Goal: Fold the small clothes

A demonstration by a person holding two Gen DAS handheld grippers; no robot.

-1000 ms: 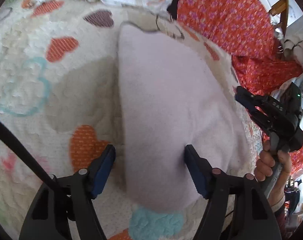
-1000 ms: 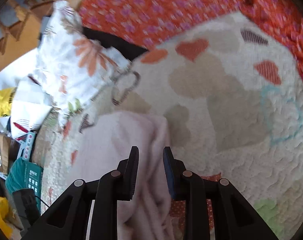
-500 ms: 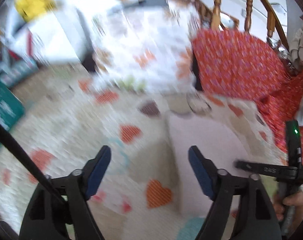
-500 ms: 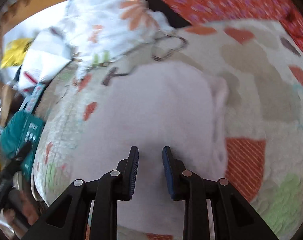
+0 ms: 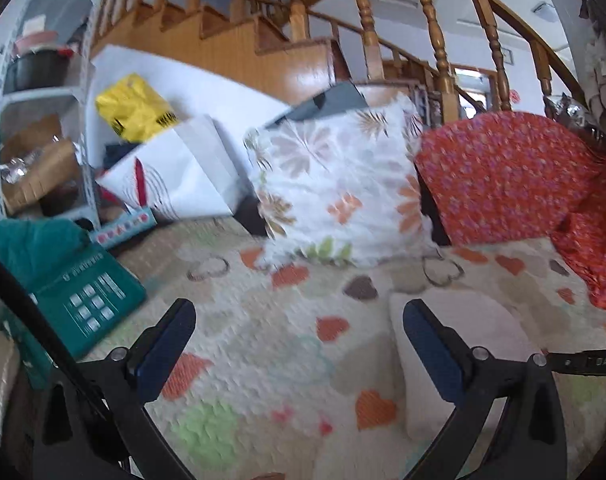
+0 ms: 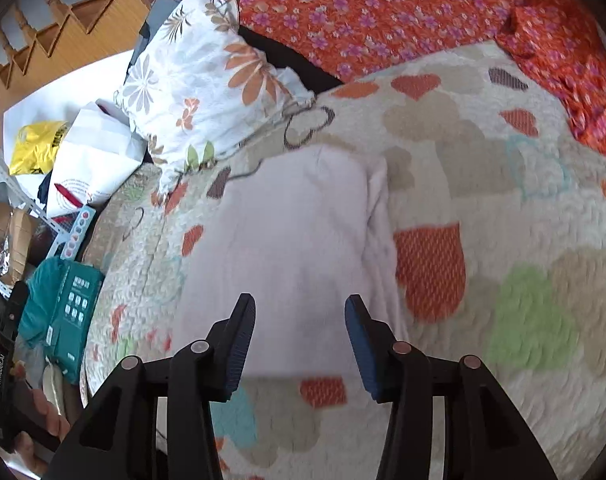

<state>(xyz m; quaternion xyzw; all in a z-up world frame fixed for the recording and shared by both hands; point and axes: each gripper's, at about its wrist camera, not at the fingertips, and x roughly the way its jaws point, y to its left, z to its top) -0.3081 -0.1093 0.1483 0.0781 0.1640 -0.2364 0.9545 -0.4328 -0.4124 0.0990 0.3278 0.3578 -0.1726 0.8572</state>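
pale pink garment (image 6: 295,240) lies folded on the heart quilt (image 6: 503,168), long axis toward the floral pillow (image 6: 207,76). right gripper (image 6: 299,344) nearer, directly above its near edge; left gripper (image 5: 299,344) off to its side. both sets of fingers just opened, empty.

Left wrist view: the pale pink garment (image 5: 455,320) is partly hidden behind the left claw's right finger (image 5: 431,348). The other claw tool (image 5: 583,361) is cut off at the 3 o'clock edge. The quilt (image 5: 287,344) pattern is blurred.

Right wrist view: the hand (image 6: 49,420) at 8 o'clock is cropped by the frame. The garment's near edge is blurred between the right claw (image 6: 299,348) fingers.
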